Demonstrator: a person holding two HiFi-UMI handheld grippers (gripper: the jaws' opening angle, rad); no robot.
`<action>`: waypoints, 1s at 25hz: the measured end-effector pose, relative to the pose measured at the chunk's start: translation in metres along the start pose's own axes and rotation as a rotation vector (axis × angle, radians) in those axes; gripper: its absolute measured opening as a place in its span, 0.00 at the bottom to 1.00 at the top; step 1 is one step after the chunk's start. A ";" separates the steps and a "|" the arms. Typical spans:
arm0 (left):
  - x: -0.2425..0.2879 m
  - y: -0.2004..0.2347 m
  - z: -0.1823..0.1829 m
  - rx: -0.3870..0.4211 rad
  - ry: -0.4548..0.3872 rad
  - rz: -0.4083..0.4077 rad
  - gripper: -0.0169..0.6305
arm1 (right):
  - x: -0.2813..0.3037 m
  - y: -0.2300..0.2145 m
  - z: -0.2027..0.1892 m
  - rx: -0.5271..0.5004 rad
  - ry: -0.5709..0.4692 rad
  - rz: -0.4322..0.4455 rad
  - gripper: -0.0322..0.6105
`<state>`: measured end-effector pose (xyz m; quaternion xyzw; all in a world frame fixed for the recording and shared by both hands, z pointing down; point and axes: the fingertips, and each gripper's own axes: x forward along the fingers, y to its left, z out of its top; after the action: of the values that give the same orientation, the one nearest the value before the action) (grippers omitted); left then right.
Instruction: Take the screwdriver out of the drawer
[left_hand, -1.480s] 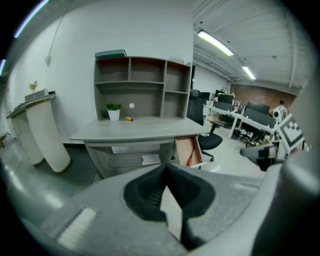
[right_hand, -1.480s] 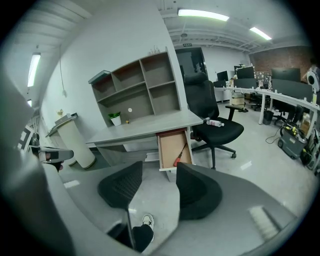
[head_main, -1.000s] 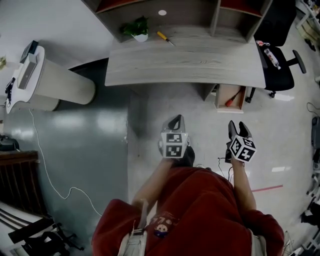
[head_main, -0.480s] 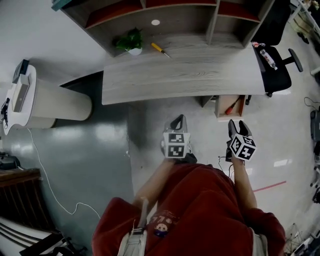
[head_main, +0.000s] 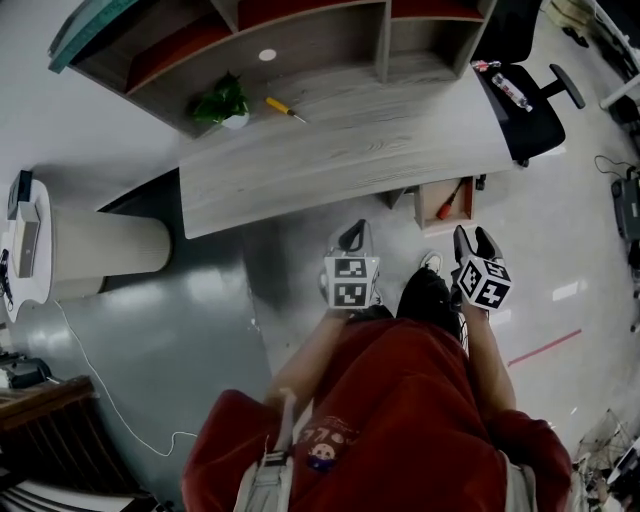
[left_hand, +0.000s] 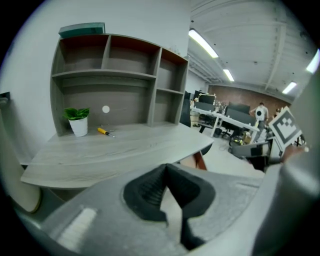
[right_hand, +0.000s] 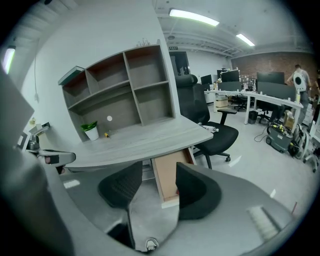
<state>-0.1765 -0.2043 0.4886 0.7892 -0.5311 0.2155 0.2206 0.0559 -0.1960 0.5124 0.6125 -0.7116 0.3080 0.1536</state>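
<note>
Under the desk (head_main: 350, 150) an open wooden drawer (head_main: 445, 205) holds a red-handled screwdriver (head_main: 453, 199). My right gripper (head_main: 476, 243) hovers over the floor just in front of the drawer, open and empty. In the right gripper view the drawer (right_hand: 167, 177) shows through the gap of that gripper (right_hand: 156, 184). My left gripper (head_main: 351, 233) is further left, in front of the desk edge, with nothing in it. Its pads meet at the tips in the left gripper view (left_hand: 167, 169). A yellow-handled screwdriver (head_main: 283, 108) lies on the desk top.
A potted plant (head_main: 222, 102) stands on the desk beside shelf cubbies (head_main: 300, 40). A black office chair (head_main: 520, 95) with a small item on its seat is right of the desk. A white rounded cabinet (head_main: 100, 245) stands left. The person's shoe (head_main: 425, 292) is between the grippers.
The person has stepped toward the desk: a shoe now shows between the grippers and the drawer lies nearer the right gripper. Both grippers keep their states.
</note>
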 end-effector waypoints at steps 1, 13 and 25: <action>0.005 -0.003 -0.001 0.004 0.003 -0.005 0.02 | 0.001 -0.004 -0.001 0.002 -0.003 -0.005 0.36; 0.055 -0.042 0.011 0.042 0.031 -0.021 0.02 | 0.022 -0.047 -0.002 0.016 0.048 0.021 0.36; 0.095 -0.074 -0.004 0.061 0.089 -0.022 0.02 | 0.064 -0.073 -0.030 0.026 0.150 0.057 0.36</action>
<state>-0.0756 -0.2473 0.5375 0.7909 -0.5053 0.2641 0.2223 0.1089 -0.2315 0.5916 0.5692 -0.7113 0.3663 0.1897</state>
